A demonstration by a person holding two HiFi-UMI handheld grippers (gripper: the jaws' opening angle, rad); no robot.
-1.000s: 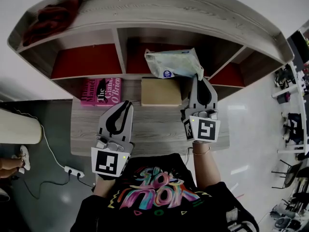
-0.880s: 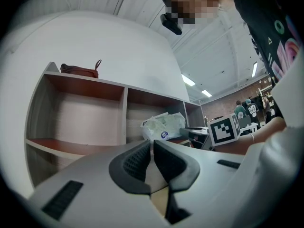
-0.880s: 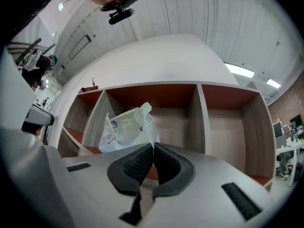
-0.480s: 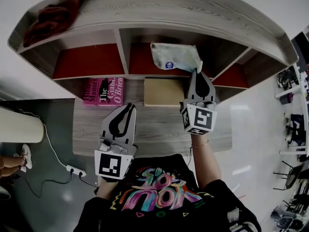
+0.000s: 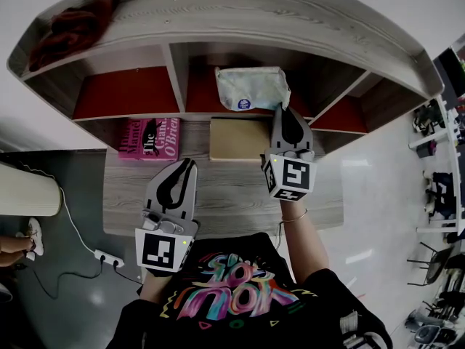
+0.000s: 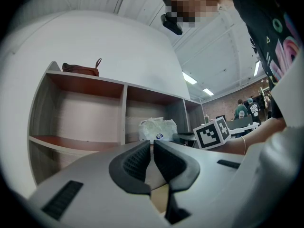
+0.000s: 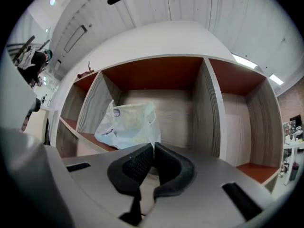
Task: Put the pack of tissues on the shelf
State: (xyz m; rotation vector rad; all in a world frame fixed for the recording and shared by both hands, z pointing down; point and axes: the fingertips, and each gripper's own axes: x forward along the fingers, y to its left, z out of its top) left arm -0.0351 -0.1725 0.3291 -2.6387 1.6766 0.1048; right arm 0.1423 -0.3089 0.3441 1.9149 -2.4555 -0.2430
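Pack of tissues [image 5: 252,88] in middle shelf compartment [image 5: 200,93] (right gripper [image 5: 282,109] apparently pinching).

The pack of tissues [image 5: 251,87] is crinkly plastic, the shelf [image 5: 254,13] matt wood-grain.

Wood-grain shelf [image 5: 240,17] with red compartment floors sits on the worktop [image 5: 225,195]. There's a dark red bag [image 5: 73,29] on top at the left and a pack of tissues [image 5: 251,88] in the middle compartment. A pink book [image 5: 149,138] and a tan box [image 5: 240,138] lie on the worktop.
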